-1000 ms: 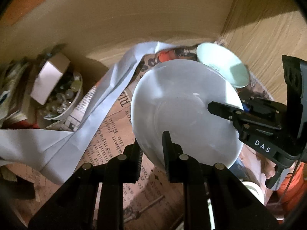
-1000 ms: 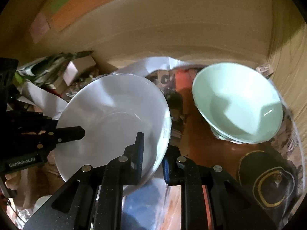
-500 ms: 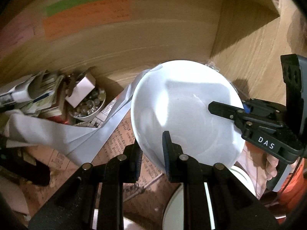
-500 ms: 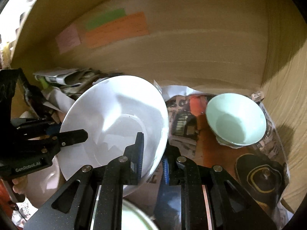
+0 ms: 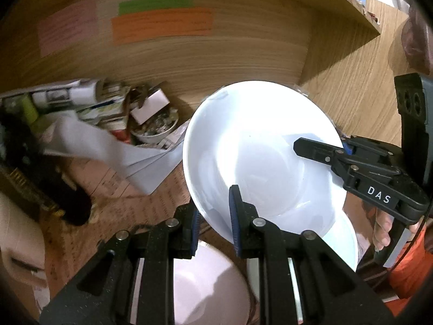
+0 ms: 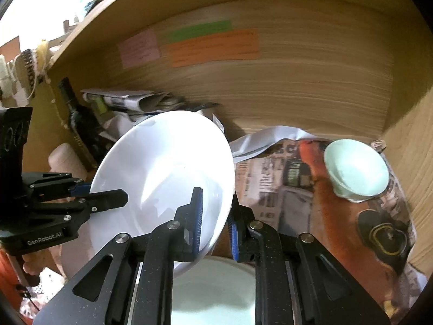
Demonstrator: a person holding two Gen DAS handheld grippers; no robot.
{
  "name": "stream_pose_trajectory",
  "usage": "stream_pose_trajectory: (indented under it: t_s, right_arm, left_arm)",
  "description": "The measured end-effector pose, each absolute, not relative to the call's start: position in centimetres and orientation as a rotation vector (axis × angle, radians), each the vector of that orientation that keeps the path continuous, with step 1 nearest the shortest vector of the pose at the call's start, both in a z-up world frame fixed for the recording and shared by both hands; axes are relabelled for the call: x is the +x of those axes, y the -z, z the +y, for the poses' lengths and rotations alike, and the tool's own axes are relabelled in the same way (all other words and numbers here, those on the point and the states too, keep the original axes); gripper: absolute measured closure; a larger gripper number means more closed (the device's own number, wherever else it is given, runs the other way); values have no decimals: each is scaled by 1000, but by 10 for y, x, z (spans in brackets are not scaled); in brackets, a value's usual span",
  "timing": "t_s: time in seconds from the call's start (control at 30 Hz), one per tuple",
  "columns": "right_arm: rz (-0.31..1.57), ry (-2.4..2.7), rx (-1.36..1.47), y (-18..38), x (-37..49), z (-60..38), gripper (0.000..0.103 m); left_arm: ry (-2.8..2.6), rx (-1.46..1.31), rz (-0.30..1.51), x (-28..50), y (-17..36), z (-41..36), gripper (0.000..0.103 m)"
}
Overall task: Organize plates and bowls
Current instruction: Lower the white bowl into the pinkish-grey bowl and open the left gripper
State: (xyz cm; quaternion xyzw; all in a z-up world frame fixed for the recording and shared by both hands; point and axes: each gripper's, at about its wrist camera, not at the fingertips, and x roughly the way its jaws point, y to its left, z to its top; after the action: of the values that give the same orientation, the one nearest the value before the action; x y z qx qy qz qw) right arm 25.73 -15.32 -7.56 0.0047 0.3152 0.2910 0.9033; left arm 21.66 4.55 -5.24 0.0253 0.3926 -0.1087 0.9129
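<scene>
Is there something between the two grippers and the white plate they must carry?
No. The left gripper and the right gripper are each shut on the rim of the white plate, on opposite sides, with nothing between.

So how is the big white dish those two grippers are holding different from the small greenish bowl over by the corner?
The white plate is wide and shallow; the pale green bowl looks smaller and deeper. The white plate is tilted in the air, clamped at its rim by the left gripper and the right gripper; the pale green bowl sits on the newspaper, untouched. One is white, the other mint. Both are plain, round and empty.
</scene>
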Motion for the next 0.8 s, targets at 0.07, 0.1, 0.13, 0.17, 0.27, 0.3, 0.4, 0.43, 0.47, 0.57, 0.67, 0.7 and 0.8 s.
stream_pose_trajectory:
  t_s: [0.07, 0.1, 0.13, 0.17, 0.27, 0.3, 0.4, 0.43, 0.47, 0.57, 0.67, 0.7, 0.8]
  right_arm:
    - [650, -612, 7, 76, 251, -146, 87]
    - [650, -619, 7, 76, 249, -143, 87]
    - [650, -625, 6, 77, 246, -139, 87]
    - [651, -630, 6, 77, 244, -137, 87]
    - [655, -647, 0, 79, 236, -127, 87]
    - [656, -653, -3, 79, 234, -123, 87]
    - [662, -673, -11, 81, 226, -113, 87]
    - [664, -679, -15, 81, 225, -110, 87]
    - [665, -684, -18, 82, 223, -107, 87]
    - [672, -703, -30, 85, 216, -98, 87]
    - [682, -723, -39, 90, 212, -91, 87]
    - [687, -731, -42, 91, 210, -88, 87]
    - [700, -747, -55, 96, 206, -80, 87]
  left_arm:
    - [216, 45, 806, 209, 52, 53, 84]
    - [211, 41, 805, 205, 53, 57, 84]
    - [208, 38, 804, 201, 53, 61, 84]
    - [203, 36, 803, 197, 54, 65, 84]
    - [190, 25, 805, 187, 56, 76, 84]
    - [185, 21, 806, 182, 57, 80, 84]
    - [170, 11, 807, 170, 59, 89, 84]
    - [165, 8, 807, 167, 59, 91, 84]
    - [158, 5, 807, 163, 60, 93, 84]
    - [141, 1, 810, 154, 63, 101, 84]
    - [124, -3, 818, 146, 66, 108, 84]
    - [119, -3, 820, 143, 67, 109, 84]
    - [100, -11, 832, 136, 72, 115, 84]
